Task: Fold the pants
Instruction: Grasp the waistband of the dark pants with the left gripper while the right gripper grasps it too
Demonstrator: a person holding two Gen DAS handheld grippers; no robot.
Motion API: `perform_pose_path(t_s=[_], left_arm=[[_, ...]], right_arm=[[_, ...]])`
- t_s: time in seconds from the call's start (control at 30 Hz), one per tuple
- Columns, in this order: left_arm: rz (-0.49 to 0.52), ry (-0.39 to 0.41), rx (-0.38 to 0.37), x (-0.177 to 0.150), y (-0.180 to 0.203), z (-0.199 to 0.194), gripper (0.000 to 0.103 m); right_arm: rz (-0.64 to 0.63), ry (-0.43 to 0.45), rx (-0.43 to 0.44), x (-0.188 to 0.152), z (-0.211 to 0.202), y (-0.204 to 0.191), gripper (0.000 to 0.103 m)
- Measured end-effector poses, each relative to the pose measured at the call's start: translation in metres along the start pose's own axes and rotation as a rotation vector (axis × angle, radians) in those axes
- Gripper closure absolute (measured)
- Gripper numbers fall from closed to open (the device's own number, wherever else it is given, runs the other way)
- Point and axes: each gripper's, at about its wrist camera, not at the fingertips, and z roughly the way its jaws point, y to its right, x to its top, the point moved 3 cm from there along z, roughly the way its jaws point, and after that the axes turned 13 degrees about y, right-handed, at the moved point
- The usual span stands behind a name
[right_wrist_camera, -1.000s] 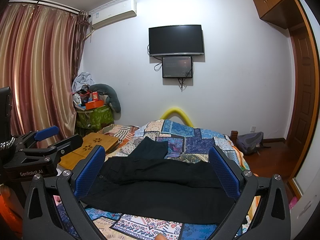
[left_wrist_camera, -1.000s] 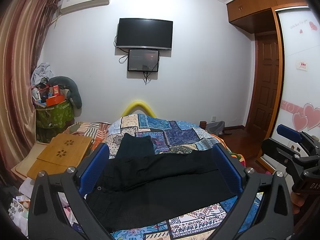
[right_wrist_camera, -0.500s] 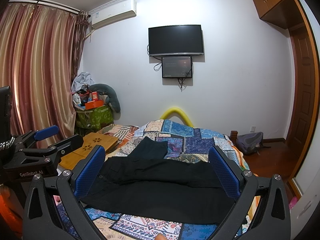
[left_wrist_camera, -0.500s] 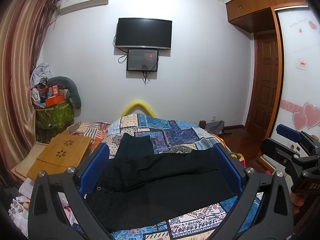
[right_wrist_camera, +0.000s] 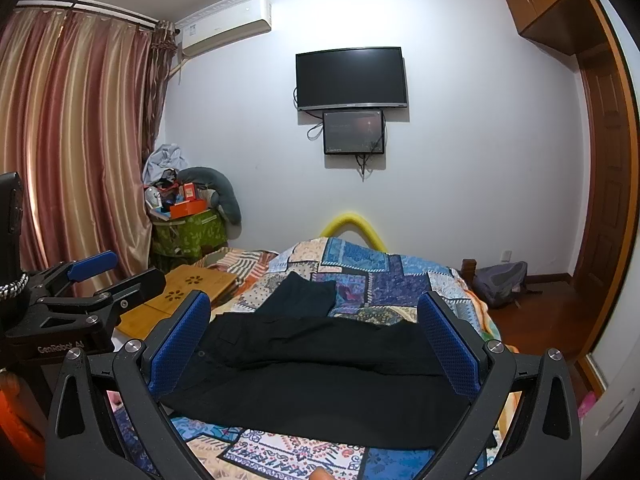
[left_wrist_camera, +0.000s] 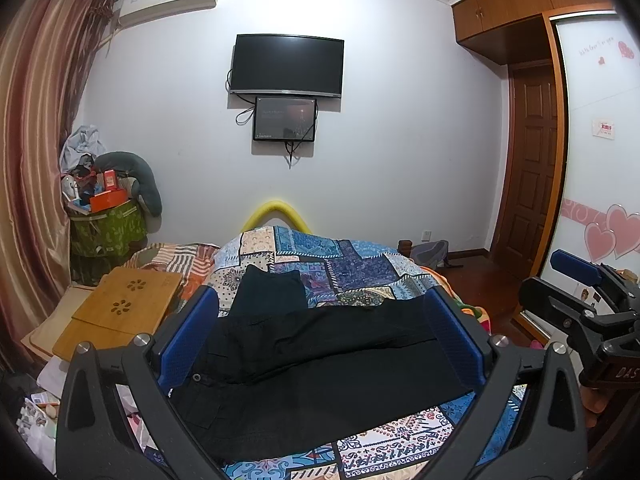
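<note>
Room had white walls, striped satiny curtains (right_wrist_camera: 76, 140) and a bed (left_wrist_camera: 360, 264) under a busy patchwork quilt. One pair of black pants (left_wrist_camera: 320, 368), matte and a bit rumpled, lay crosswise over the near end of the bed, with a smaller dark folded piece (left_wrist_camera: 268, 292) just behind it toward the middle. Two screens on the wall: a TV (left_wrist_camera: 287, 65) and a small monitor (left_wrist_camera: 285, 119) beneath. Both grippers hung over the near edge, left gripper (left_wrist_camera: 320, 344) and right gripper (right_wrist_camera: 316, 344) each with textured blue pads spread wide, gripping nothing.
</note>
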Motion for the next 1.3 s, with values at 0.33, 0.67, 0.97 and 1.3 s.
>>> perform_pose_path(t_s=[0.33, 0.67, 0.97, 1.3], left_arm=[[-0.001, -0.062, -0.025, -0.006, -0.018, 0.044, 0.0], [-0.086, -0.258, 0.073, -0.036, -0.109, 0.172, 0.0], [-0.076, -0.463, 0.253, -0.113, -0.209, 0.287, 0.0], [-0.188, -0.742, 0.333, -0.227, -0.287, 0.372, 0.029]], right_arm=[[0.006, -0.069, -0.02, -0.016, 0.039, 0.01, 0.0], [-0.03, -0.193, -0.051, -0.053, 0.121, 0.051, 0.0], [-0.053, -0.352, -0.027, -0.099, 0.199, 0.09, 0.0], [-0.012, -0.549, 0.111, -0.161, 0.288, 0.116, 0.012]])
